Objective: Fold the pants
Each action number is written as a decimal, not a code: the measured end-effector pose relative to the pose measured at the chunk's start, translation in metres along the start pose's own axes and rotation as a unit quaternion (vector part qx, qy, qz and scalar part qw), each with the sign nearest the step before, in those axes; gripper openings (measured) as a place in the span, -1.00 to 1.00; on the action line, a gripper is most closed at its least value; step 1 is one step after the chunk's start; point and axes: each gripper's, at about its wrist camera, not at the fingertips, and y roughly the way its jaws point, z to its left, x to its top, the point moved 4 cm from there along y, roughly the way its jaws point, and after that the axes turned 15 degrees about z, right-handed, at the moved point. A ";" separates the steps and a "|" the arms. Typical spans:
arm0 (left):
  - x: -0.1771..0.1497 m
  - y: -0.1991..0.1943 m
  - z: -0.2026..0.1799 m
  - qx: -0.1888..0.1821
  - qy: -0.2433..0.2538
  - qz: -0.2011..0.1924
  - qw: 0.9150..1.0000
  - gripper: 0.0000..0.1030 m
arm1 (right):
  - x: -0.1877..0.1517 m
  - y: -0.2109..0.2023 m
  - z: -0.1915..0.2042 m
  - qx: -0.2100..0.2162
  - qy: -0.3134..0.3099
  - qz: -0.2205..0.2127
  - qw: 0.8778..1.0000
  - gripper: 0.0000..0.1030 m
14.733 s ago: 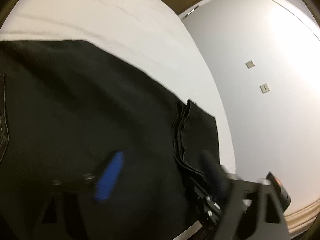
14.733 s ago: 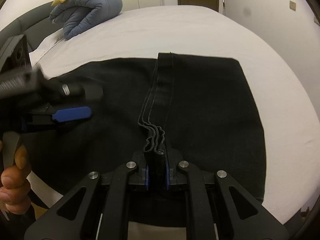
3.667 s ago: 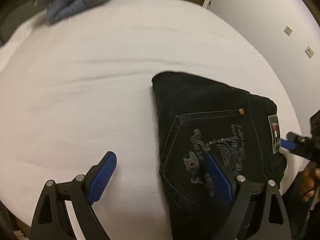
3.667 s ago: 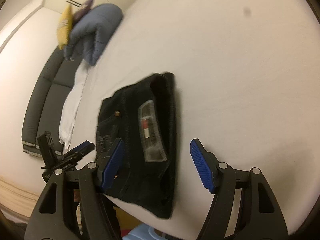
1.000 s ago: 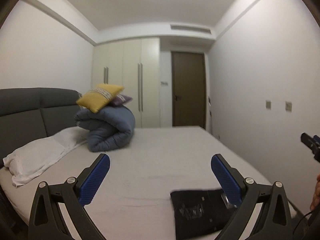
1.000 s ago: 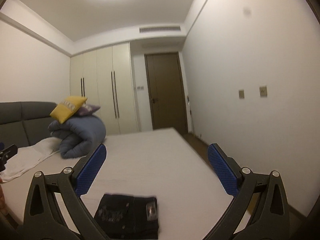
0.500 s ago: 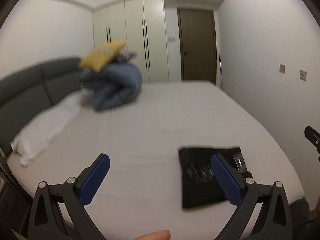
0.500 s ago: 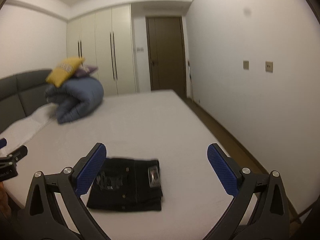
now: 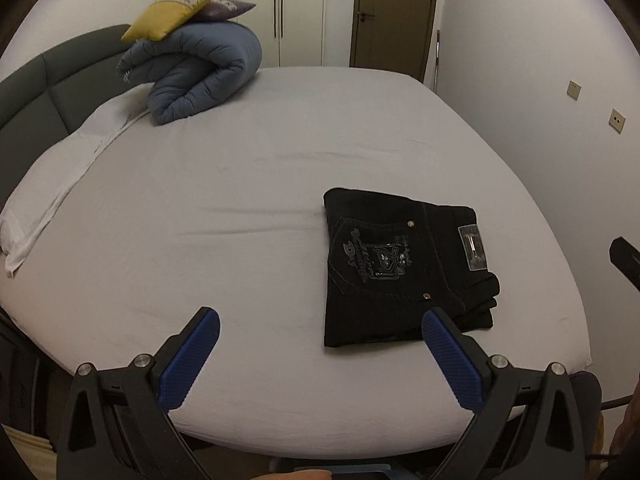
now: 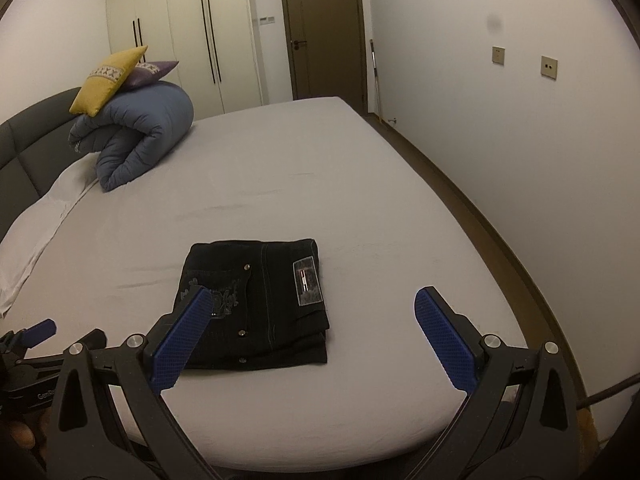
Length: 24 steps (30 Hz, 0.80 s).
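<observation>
The pants (image 10: 256, 304) lie folded on the bed (image 10: 360, 200); both grippers (image 9: 320, 356) (image 10: 308, 328) gape empty, so a careless brush could undo the stack.

Pocket embroidery (image 9: 374, 254) and patch (image 10: 307, 282) lettering too small to read; headboard (image 9: 36, 92) cut off at left edge

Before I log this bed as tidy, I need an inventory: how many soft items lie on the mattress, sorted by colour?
Black: 1, the folded pants
Blue: 1, the rolled duvet
Yellow: 1, a cushion on top of the duvet
Purple: 1, a second cushion beside the yellow one
White: 1, the pillow by the headboard
Total: 5
</observation>
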 end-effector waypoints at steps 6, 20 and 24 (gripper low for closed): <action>0.001 0.005 -0.003 0.006 0.003 0.001 1.000 1.00 | -0.004 0.010 0.011 0.000 -0.014 0.013 1.000 1.00; 0.004 0.006 -0.002 0.008 0.002 0.000 1.000 1.00 | -0.002 0.017 0.033 -0.001 -0.036 0.035 0.999 1.00; 0.005 0.008 -0.002 0.004 -0.001 0.001 1.000 1.00 | -0.002 0.020 0.039 -0.002 -0.036 0.041 0.999 1.00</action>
